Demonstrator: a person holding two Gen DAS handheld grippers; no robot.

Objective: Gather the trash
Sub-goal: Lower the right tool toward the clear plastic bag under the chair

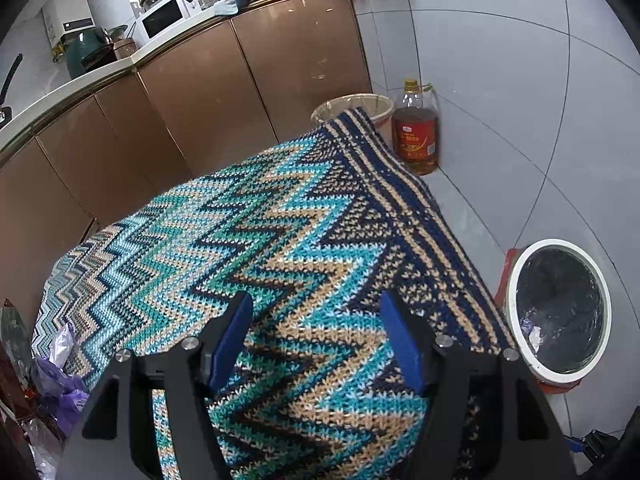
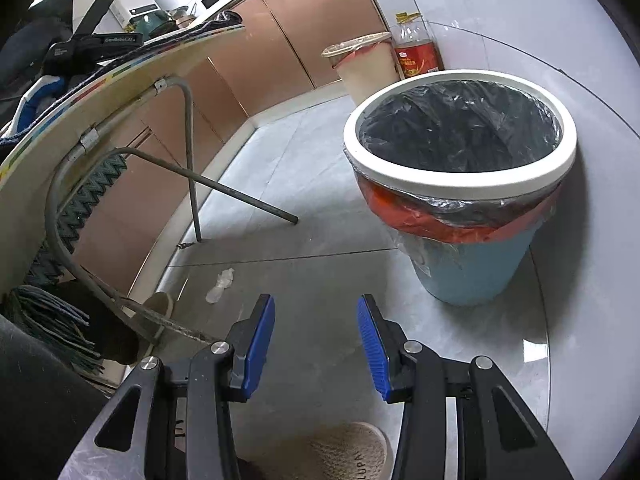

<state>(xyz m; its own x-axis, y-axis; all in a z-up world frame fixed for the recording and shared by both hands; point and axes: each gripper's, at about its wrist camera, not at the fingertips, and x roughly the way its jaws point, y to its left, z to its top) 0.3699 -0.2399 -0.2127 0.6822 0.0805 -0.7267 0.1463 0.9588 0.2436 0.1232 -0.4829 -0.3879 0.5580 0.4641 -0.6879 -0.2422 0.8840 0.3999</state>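
Collecting trash: partly done, judging by scraps (possibly wrappers) in the lined bin [image 1: 560,312].
Remaining: crumpled white scrap [image 2: 220,280] on floor, purple wrappers [image 1: 60,384] at table edge; left gripper [image 1: 320,344] and right gripper [image 2: 316,344] both agape, empty.

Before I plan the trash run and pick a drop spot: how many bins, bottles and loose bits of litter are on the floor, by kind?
Bins: 2, the blue bin with the white rim and black liner, and the cream bin by the cabinets.
Oil bottles: 1, the bottle behind the cream bin.
Loose litter: 1, a crumpled white scrap near the table leg.
Total: 4
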